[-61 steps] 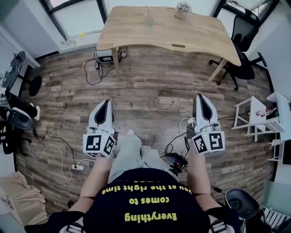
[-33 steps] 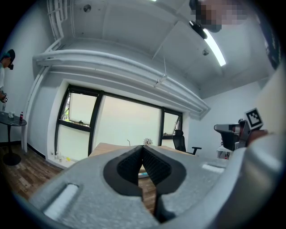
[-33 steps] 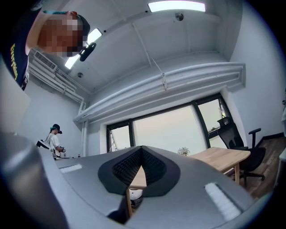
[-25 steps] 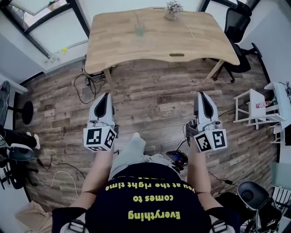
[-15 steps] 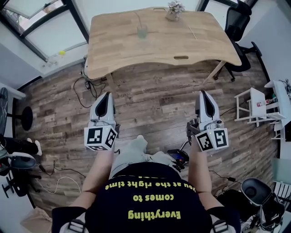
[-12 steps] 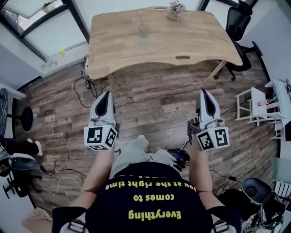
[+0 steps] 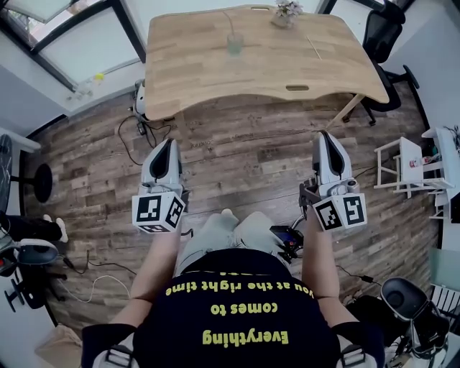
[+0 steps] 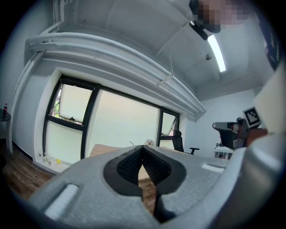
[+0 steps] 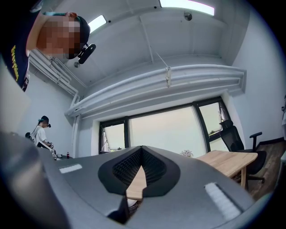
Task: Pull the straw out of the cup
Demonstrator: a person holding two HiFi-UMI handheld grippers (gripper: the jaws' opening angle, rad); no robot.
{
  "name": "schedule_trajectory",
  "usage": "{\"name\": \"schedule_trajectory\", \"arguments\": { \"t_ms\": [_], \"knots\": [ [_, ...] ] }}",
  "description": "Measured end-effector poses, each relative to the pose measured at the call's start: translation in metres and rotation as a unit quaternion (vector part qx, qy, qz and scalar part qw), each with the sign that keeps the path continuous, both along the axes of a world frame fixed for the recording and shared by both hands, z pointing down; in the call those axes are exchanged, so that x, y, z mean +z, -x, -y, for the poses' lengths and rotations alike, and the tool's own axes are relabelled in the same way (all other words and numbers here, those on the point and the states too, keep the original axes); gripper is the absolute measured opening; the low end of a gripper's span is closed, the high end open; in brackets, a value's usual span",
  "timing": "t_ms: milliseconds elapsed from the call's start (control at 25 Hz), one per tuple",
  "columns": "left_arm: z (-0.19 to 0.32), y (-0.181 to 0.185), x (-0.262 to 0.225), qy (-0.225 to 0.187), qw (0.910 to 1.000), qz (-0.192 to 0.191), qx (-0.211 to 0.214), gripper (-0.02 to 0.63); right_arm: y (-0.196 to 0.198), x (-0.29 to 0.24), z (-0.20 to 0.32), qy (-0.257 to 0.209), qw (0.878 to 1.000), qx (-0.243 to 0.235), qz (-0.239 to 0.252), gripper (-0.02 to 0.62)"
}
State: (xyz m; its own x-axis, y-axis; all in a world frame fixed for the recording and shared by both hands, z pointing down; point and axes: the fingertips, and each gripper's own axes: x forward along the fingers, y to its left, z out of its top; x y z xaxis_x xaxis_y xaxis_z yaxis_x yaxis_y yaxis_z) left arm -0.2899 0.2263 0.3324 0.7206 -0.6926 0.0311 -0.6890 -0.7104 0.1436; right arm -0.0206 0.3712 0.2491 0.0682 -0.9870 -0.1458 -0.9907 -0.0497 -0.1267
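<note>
My left claw and right claw are both closed on nothing, well short of the counter ahead, where the cup stands with its straw near upright, slightly nearer my left.

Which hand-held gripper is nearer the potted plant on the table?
Right. The right hand-held gripper hangs over the floor short of the table, roughly in line with the potted plant; the left hand-held gripper is equally short but farther left.
</note>
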Motion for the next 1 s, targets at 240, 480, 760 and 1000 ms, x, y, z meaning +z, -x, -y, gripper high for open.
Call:
{"name": "schedule_trajectory", "arguments": {
  "t_ms": [240,480,760,1000],
  "knots": [
    [0.009,0.001,-0.003,-0.003,1.0000,-0.003,-0.002,0.000,0.001,-0.001,0.012,-0.004,1.000,-0.003,0.002,0.005],
    [0.017,0.006,0.002,0.004,0.9999,0.001,-0.010,0.000,0.004,0.003,0.028,-0.003,1.000,-0.012,0.007,0.005],
    [0.029,0.009,0.005,0.007,0.9997,-0.002,-0.022,0.000,0.002,0.004,0.044,0.000,1.000,-0.022,0.007,0.005],
    [0.044,0.007,0.010,0.014,0.9994,-0.003,-0.033,0.000,-0.009,0.007,0.063,0.004,1.000,-0.029,0.007,0.005]
  ]
}}
